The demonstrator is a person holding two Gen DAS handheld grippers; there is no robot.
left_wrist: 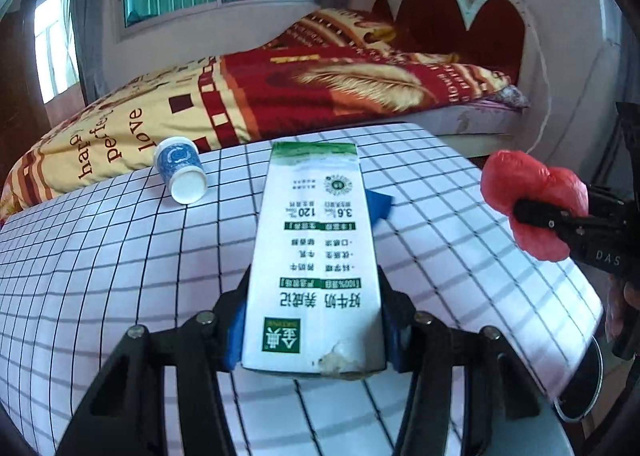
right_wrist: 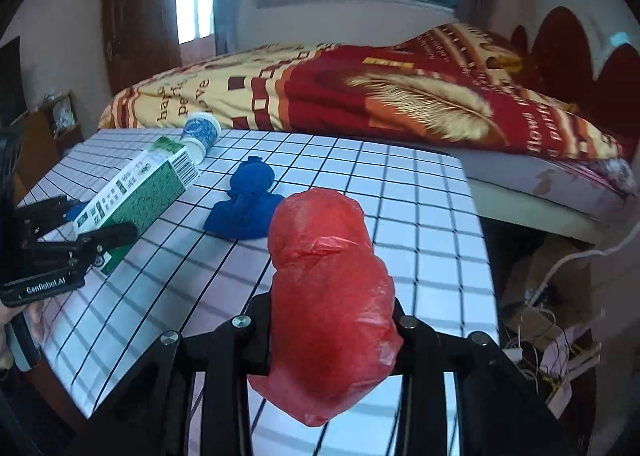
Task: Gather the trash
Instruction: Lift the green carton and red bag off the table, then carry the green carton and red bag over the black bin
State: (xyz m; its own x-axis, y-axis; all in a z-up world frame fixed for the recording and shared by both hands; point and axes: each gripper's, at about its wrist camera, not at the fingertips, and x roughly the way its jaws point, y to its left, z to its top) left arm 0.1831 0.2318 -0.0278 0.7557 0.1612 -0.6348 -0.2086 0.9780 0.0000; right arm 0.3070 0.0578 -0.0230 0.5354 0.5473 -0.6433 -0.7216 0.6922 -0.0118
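Milk carton lifted; paper cup, blue cloth left on table.

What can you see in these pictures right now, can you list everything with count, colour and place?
milk carton: one, white and green, clamped in the left hand-held gripper, above the table
plastic bag: one, red, bunched, clamped in the right hand-held gripper
paper cup: one, blue and white, on its side at the table's far edge
cloth: one, blue, crumpled, mid-table
table: one, white with black grid
bed: one, red and yellow quilt, behind the table
left hand-held gripper: black, shut on carton
right hand-held gripper: black, shut on bag
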